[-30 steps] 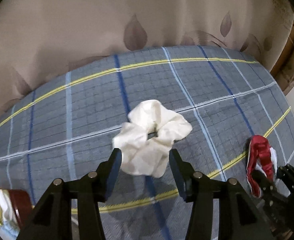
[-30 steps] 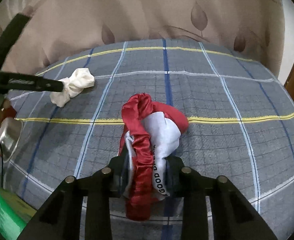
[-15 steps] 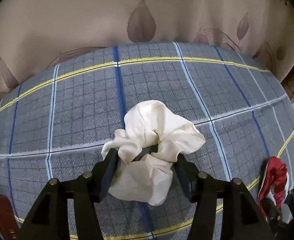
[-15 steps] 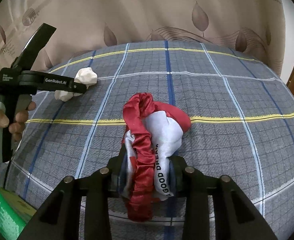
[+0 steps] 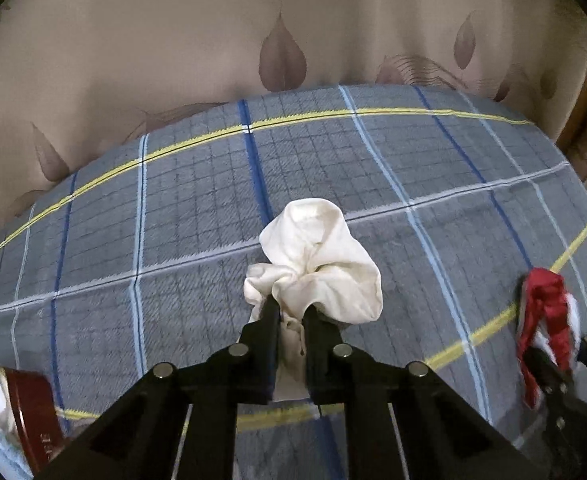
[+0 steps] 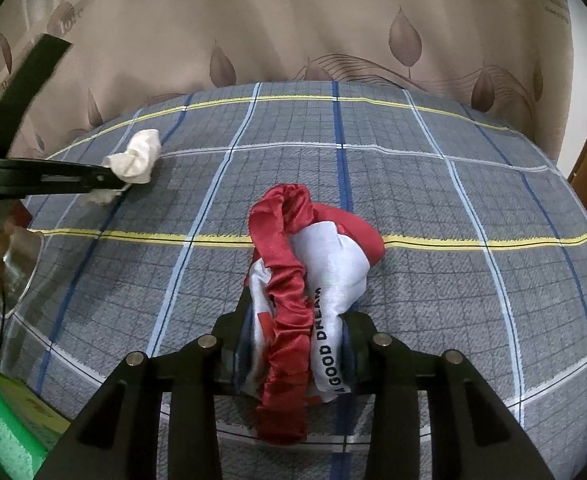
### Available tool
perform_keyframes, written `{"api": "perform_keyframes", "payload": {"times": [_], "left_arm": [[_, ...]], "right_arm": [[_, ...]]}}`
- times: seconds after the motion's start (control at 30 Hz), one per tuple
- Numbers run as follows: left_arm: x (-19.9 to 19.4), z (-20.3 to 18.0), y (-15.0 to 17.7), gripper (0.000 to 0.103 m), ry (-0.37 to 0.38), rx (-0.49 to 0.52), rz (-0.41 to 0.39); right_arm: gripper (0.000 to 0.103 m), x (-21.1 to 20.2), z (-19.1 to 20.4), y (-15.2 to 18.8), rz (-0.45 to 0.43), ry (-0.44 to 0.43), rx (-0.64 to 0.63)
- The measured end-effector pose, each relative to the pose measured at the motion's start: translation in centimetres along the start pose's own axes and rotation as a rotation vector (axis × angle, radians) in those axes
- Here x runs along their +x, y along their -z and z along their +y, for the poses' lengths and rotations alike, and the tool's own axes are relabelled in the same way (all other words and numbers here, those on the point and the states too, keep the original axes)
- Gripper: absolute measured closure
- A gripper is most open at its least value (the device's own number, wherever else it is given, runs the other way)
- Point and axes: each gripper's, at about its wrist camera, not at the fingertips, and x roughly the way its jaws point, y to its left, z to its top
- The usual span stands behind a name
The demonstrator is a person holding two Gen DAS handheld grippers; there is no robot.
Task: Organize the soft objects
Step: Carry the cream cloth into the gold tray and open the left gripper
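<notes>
My left gripper (image 5: 291, 312) is shut on a cream white scrunchie (image 5: 321, 264), bunched up between its fingers just above the blue plaid cloth (image 5: 173, 240). The same scrunchie (image 6: 135, 158) and the left gripper's fingers (image 6: 73, 178) show at the left of the right wrist view. My right gripper (image 6: 293, 320) is shut on a red and white scrunchie (image 6: 305, 280) printed "GOOD DREAM", which drapes over the cloth. That scrunchie also shows at the right edge of the left wrist view (image 5: 545, 308).
A beige leaf-patterned curtain (image 6: 293, 32) hangs behind the plaid-covered surface. A red box (image 5: 33, 412) with pale fabric sits at the lower left of the left wrist view. A green box (image 6: 5, 420) lies at the lower left of the right wrist view.
My left gripper moved forward around the white scrunchie and closed on it, bunching it up. My right gripper kept hold of the red and white scrunchie and barely moved.
</notes>
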Motion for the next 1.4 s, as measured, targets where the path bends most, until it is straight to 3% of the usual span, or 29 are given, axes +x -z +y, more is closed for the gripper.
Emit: {"api": "perform_keyframes", "payload": {"times": [0.47, 0.77, 1.03, 1.4], "left_arm": [[-8.2, 2.2, 5.1, 0.093, 0.042, -0.033, -0.021], [-14.5, 7.7, 9.5, 0.093, 0.017, -0.109, -0.028], [-18.4, 13.5, 12.7, 0.093, -0.093, -0.172, -0.055], [-19.0, 20.4, 15.1, 0.093, -0.220, -0.250, -0.042]], "right_arm": [[0.067, 0.0, 0.1, 0.1, 0.000, 0.009, -0.006], [0.067, 0.1, 0.0, 0.1, 0.000, 0.012, -0.008], [0.067, 0.2, 0.0, 0.1, -0.001, 0.019, -0.014], [0.067, 0.1, 0.1, 0.1, -0.002, 0.021, -0.015]]}}
